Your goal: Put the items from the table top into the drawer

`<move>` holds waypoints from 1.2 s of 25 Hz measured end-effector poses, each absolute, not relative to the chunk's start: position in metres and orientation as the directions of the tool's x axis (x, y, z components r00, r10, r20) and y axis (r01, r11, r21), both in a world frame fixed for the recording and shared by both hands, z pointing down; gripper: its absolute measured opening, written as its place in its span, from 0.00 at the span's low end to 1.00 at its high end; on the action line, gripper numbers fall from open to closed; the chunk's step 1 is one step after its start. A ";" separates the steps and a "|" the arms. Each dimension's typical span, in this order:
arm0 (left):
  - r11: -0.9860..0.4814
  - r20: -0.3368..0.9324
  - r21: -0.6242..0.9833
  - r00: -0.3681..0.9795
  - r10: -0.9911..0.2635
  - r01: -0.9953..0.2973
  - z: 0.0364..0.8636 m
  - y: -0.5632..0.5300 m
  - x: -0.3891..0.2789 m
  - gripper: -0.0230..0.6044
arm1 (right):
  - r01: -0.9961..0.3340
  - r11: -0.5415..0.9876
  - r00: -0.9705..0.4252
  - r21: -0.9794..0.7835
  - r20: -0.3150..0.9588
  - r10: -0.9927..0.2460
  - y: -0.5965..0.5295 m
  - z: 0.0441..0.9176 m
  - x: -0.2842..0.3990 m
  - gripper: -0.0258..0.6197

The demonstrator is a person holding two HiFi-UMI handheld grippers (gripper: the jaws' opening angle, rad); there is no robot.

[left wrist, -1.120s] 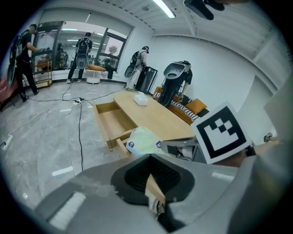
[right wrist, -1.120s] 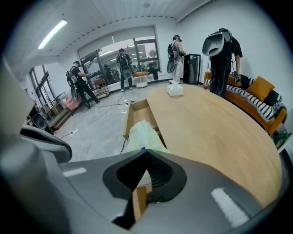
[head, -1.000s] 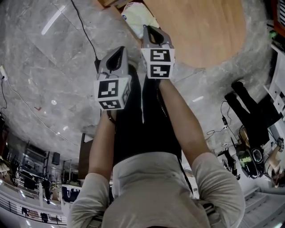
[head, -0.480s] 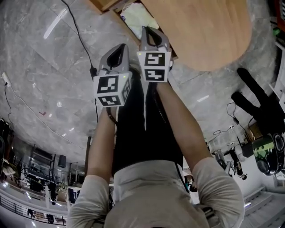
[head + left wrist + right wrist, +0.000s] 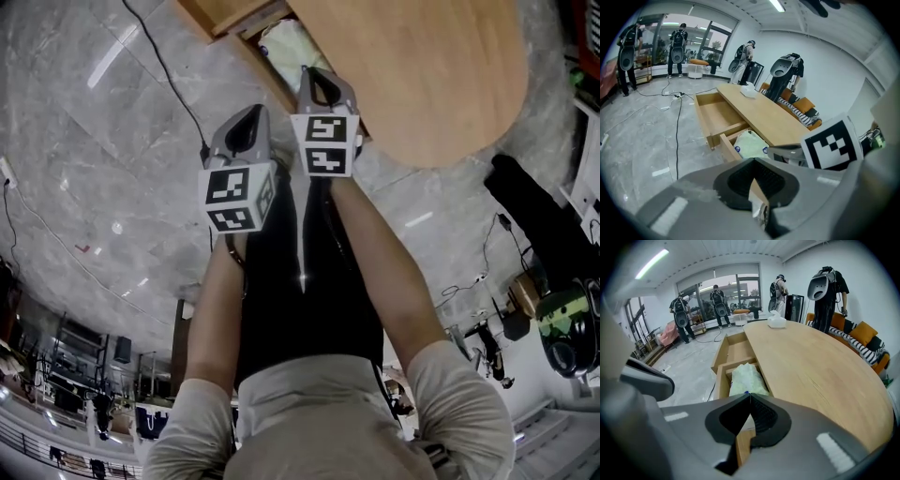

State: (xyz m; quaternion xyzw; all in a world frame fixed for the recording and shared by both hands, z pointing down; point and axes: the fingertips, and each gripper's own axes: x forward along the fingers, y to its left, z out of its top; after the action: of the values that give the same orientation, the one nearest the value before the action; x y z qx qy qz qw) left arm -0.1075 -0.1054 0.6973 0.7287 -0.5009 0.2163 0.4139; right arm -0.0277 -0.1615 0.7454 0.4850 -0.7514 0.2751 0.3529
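Observation:
Both grippers hang side by side above the open near drawer. My left gripper is shut and holds nothing; its own view shows the tips meeting. Just to its right, my right gripper is also shut and empty, its tips together. In the near drawer lies a pale green and white pack. Beyond it a second drawer stands pulled out with nothing showing inside. A white tissue box rests at the far end of the wooden table.
A black cable runs over the grey marble floor left of the drawers. Several people with gear on their backs stand near the far windows. A sofa with striped cushions lies beyond the table.
Both grippers have sunk a little toward the open drawers, still side by side and shut. More of the drawers shows at the top of the head view.

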 end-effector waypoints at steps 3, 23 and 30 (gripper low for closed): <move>-0.156 0.731 0.385 0.404 -0.550 -0.909 0.696 -0.107 -0.107 0.07 | -0.922 0.381 -0.284 -0.076 0.799 -0.529 -0.163 0.748 -0.030 0.05; -0.062 0.693 0.393 0.340 -0.636 -0.918 0.653 -0.096 -0.104 0.07 | -0.857 0.507 -0.407 -0.095 0.729 -0.550 -0.155 0.674 -0.044 0.09; -0.059 0.660 0.377 0.312 -0.683 -0.924 0.593 -0.095 -0.096 0.07 | -0.825 0.549 -0.489 -0.135 0.657 -0.574 -0.145 0.593 -0.046 0.05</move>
State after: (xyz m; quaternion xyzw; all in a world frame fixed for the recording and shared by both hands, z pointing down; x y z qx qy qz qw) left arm -0.0963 -0.0954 0.5934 0.7108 -0.5654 0.1553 0.3886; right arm -0.0459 -0.1454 0.5926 0.4195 -0.8336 0.2227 0.2820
